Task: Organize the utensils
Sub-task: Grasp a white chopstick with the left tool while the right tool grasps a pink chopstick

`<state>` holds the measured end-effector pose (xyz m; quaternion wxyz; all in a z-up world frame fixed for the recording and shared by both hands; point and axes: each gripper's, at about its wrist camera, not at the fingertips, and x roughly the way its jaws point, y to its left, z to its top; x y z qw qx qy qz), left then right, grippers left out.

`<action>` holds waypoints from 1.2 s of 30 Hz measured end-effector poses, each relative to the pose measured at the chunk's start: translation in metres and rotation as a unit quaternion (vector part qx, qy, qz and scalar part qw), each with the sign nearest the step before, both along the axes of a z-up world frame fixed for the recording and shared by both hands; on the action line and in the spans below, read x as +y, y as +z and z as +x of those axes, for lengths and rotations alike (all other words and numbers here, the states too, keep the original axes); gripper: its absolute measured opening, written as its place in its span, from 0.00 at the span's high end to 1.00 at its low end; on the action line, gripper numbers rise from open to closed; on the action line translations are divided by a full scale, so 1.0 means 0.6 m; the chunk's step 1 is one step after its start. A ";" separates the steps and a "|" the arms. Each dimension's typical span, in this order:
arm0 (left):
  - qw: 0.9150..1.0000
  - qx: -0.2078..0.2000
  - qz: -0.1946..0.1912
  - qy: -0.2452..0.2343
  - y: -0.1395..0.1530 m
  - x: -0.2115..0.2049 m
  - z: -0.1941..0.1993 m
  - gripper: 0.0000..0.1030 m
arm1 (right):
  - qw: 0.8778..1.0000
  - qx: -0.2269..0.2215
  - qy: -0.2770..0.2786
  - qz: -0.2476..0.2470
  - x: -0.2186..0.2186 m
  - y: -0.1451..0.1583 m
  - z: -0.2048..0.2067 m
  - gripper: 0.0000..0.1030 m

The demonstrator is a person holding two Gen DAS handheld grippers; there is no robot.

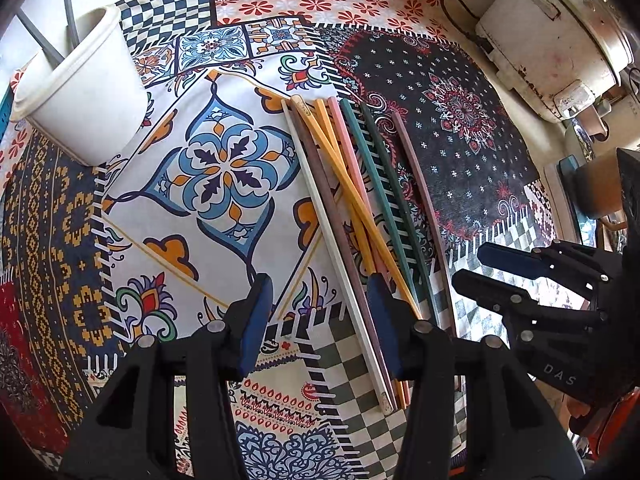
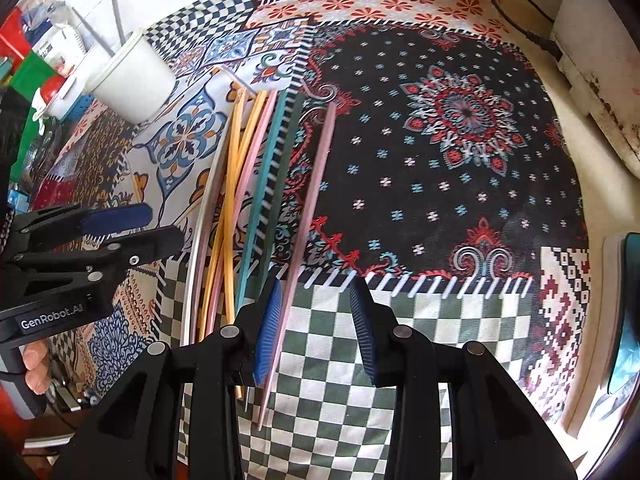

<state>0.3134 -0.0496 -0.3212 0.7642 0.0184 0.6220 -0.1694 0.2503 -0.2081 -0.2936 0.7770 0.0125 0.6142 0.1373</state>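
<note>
Patchwork-printed cloth (image 1: 224,168) covers the whole tabletop, with green-and-white checks nearest both cameras, then blue floral tiles on white to the left and a black panel with red medallions to the right. Over the checks, the left gripper (image 1: 320,320) hangs with its blue-padded jaws spread and nothing between them; its right pad sits above the near ends of the chopsticks (image 1: 348,200). The right gripper (image 2: 318,320) is likewise spread and holds nothing, its left pad just beside the lone pink chopstick (image 2: 308,216). The left gripper's body reads "GenRobot.AI" in the right wrist view; the right gripper's body shows "DAS" in the left wrist view. The chopsticks lie loose on the cloth in white, mauve, yellow, pink and green, some crossing. Farther back stands a white cup (image 1: 80,92), and a worn white appliance (image 1: 560,40) sits at the far right edge with a black cord.
</note>
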 end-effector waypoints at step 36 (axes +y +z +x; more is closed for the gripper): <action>1.000 0.027 0.009 -0.001 -0.009 0.085 0.013 0.94 | 0.999 -0.005 0.034 -0.030 0.016 -0.010 0.002 0.87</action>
